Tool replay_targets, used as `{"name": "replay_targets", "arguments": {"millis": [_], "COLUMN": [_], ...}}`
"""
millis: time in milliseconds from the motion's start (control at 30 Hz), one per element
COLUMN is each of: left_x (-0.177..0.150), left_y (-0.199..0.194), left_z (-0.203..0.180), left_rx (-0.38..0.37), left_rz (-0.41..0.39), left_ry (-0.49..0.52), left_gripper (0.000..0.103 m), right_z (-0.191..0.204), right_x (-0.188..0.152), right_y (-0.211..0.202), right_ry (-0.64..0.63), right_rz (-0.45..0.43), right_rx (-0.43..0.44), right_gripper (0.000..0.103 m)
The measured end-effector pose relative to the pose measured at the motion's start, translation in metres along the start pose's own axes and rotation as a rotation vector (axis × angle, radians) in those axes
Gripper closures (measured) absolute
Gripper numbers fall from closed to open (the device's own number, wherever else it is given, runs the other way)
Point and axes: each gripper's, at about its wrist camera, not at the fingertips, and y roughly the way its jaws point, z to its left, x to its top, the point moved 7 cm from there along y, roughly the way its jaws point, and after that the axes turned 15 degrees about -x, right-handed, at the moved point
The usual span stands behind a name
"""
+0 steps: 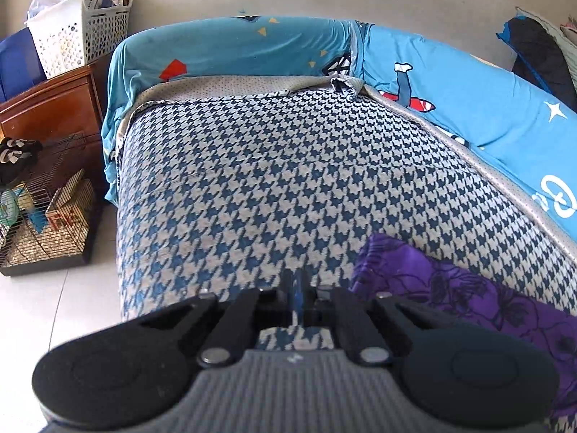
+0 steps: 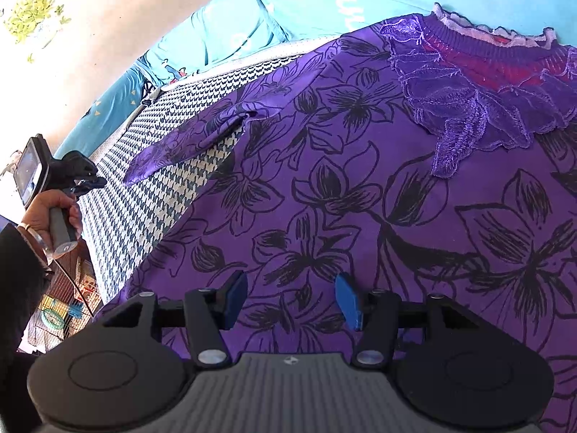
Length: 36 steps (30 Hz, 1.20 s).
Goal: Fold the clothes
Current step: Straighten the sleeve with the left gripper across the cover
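Note:
A purple blouse with black flower outlines and a lace collar lies spread flat on the houndstooth bed cover. One sleeve lies stretched out to the left. My right gripper hovers open over the blouse's lower part, with nothing between its blue pads. Just left of the sleeve's tip, my left gripper is held in a hand. In the left wrist view the left gripper is shut with no cloth in it, and the sleeve lies to its right.
Blue printed pillows line the wall side and head of the bed. Left of the bed stand a wooden nightstand with white baskets and a wire cage on the tiled floor.

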Motion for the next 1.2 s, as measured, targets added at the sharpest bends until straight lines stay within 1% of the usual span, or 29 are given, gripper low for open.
{"name": "replay_targets", "arguments": {"millis": [67, 133, 233, 300, 333, 400, 433, 500, 567, 667, 800, 967, 1033, 1100, 1200], "left_x": [-0.007, -0.013, -0.031, -0.044, -0.051, -0.063, -0.068, -0.08, -0.094, -0.109, -0.123, -0.138, -0.142, -0.146, -0.151], "left_y": [-0.003, -0.01, -0.023, -0.032, -0.036, -0.046, -0.051, -0.06, -0.064, -0.064, -0.061, -0.052, -0.05, -0.047, -0.041], "left_z": [0.006, -0.001, -0.031, -0.054, -0.067, -0.087, -0.097, -0.118, -0.139, -0.168, -0.2, -0.23, -0.238, -0.246, -0.256], "left_rx": [-0.024, -0.061, -0.181, -0.252, -0.284, -0.343, -0.37, -0.438, -0.496, -0.534, -0.58, -0.584, -0.585, -0.584, -0.571], "left_rz": [0.04, 0.056, 0.09, 0.119, 0.132, 0.154, 0.164, 0.183, 0.201, 0.211, 0.208, 0.214, 0.212, 0.209, 0.194], "left_ry": [-0.026, -0.006, 0.036, 0.084, 0.114, 0.165, 0.185, 0.211, 0.241, 0.301, 0.343, 0.376, 0.372, 0.374, 0.387], "left_gripper": [0.102, 0.1, 0.097, 0.09, 0.088, 0.075, 0.073, 0.064, 0.06, 0.06, 0.055, 0.048, 0.046, 0.041, 0.035], "right_z": [0.0, 0.0, 0.002, 0.004, 0.005, 0.006, 0.007, 0.01, 0.015, 0.021, 0.024, 0.025, 0.022, 0.021, 0.025], "right_x": [0.0, 0.0, 0.0, -0.002, -0.003, -0.005, -0.006, -0.006, -0.006, -0.007, -0.012, -0.017, -0.02, -0.024, -0.027], "right_y": [-0.001, -0.001, -0.002, -0.003, -0.004, -0.006, -0.007, -0.011, -0.014, -0.016, -0.02, -0.028, -0.029, -0.03, -0.033], "right_ry": [0.002, 0.005, -0.005, -0.02, -0.028, -0.035, -0.038, -0.038, -0.039, -0.028, -0.007, 0.0, 0.042, 0.067, 0.051], "right_rz": [0.0, -0.001, -0.007, -0.015, -0.019, -0.029, -0.035, -0.056, -0.075, -0.08, -0.078, -0.095, -0.079, -0.063, -0.063], "right_rx": [-0.002, -0.005, -0.017, -0.028, -0.034, -0.044, -0.049, -0.054, -0.05, -0.049, -0.065, -0.084, -0.081, -0.069, -0.058], "right_gripper": [0.049, 0.049, 0.049, 0.049, 0.049, 0.049, 0.049, 0.049, 0.049, 0.049, 0.049, 0.049, 0.049, 0.049, 0.049]}}
